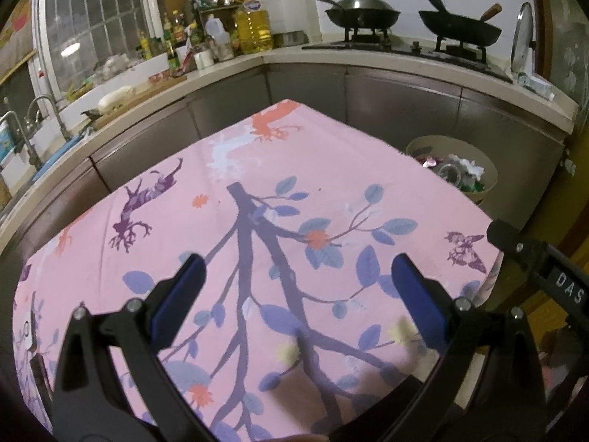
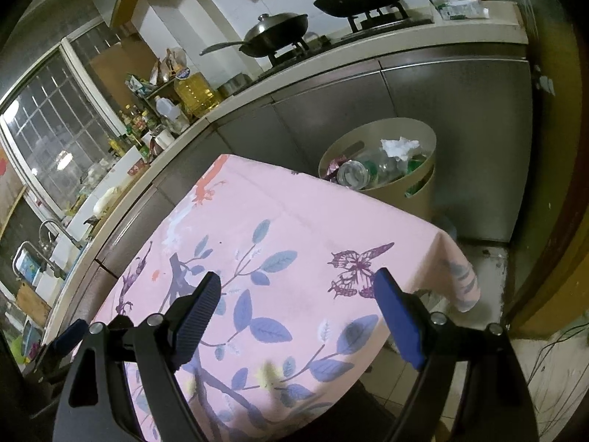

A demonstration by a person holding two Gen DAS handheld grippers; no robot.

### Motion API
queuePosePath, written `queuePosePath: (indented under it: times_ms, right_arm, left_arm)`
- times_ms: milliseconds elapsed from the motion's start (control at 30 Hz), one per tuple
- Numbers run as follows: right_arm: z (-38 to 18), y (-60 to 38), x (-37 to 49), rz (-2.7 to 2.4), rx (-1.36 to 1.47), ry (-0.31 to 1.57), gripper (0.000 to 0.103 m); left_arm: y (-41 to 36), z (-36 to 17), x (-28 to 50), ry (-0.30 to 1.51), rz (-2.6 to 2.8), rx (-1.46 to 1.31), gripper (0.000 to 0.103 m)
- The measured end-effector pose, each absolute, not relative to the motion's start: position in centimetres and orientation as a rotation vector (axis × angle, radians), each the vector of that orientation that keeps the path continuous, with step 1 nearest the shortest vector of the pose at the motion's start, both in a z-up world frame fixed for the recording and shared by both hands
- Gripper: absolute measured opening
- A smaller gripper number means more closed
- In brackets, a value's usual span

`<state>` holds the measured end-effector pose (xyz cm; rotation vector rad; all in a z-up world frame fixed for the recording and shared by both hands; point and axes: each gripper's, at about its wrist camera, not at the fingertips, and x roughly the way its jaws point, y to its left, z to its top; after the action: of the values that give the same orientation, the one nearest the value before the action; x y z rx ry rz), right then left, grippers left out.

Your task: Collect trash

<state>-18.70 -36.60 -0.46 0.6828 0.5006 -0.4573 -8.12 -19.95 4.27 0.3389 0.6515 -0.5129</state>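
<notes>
Beige bin (image 2: 390, 191) — one, full, two grippers (image 1: 298, 276) (image 2: 298, 294) agape, two woks (image 1: 362, 11)

1. The left gripper (image 1: 296, 280) has matte black angular arms with triangular cut-outs and silver screw heads at the pivots.
2. Its fingers (image 1: 418, 294) wear dark blue pads.
3. The right gripper (image 2: 298, 300) matches; its blue pad (image 2: 197, 318) at 9 o'clock is finely ribbed.

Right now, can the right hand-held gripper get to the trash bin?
Probably yes. The right hand-held gripper is open and empty above the pink tablecloth, and the trash bin beyond the table's far corner stands open-topped with nothing between.
</notes>
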Motion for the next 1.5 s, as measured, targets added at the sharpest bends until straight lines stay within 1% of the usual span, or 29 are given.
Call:
queuePosePath:
  times_ms: [800,1500]
  right_arm:
    - [-2.2,-36.8,-16.4,-0.432,0.667,0.57,0.081]
    - [-2.7,-36.5,-16.1,-0.416,0.651,0.563,0.081]
  left_arm:
    - [-20.4,2.2,-7.1,0.694,-0.521,0.381,0.097]
    - [-20.3,1.1,-6.7,0.737,-0.504,0.375,0.097]
